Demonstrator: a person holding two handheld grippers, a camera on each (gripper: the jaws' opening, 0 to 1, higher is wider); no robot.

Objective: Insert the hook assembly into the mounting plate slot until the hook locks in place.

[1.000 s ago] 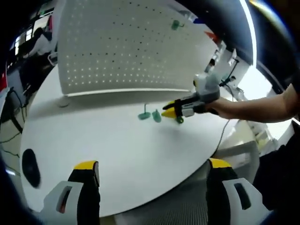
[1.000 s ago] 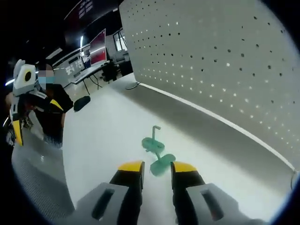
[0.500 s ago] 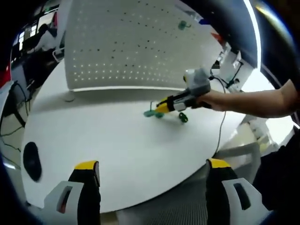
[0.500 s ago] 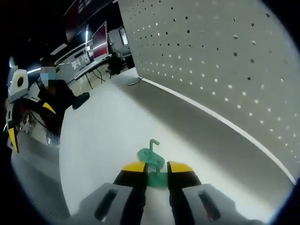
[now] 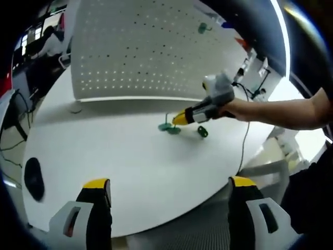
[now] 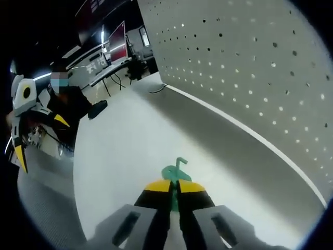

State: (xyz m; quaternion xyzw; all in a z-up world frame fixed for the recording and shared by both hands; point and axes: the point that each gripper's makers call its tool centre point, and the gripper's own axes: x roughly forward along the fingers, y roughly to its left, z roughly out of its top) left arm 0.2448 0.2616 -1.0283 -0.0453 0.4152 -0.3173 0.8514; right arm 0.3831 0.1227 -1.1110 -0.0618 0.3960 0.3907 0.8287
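1. Right gripper (image 6: 174,188): jaws closed down on the green hook (image 6: 175,176), with its base disc pinched between the yellow tips and its stem poking up past them. In the left gripper view the same gripper (image 5: 179,118) sits low over the table (image 5: 130,166), hook (image 5: 169,126) at its tip.
2. Left gripper (image 5: 169,195): jaws wide apart and holding nothing, parked near the table's front edge, well away from the work.
3. A second green hook piece (image 5: 202,132) lies loose on the table just beside the right gripper.
4. Target: the white pegboard (image 5: 145,52) stands upright at the back of the table. One green hook (image 5: 203,27) already hangs high on it.
5. Risks, as a judgement: the grip is on a thin disc edge, so the hook may twist or slip out on lift. A misaligned stem could miss the hole and jam. The gripper could also knock the loose piece.
6. Surface: smooth white round table, with a dark puck-like object (image 5: 34,179) at its left edge.
7. Room: dim office behind, with desks and monitors (image 6: 117,44), and a person (image 6: 67,101) seated nearby.
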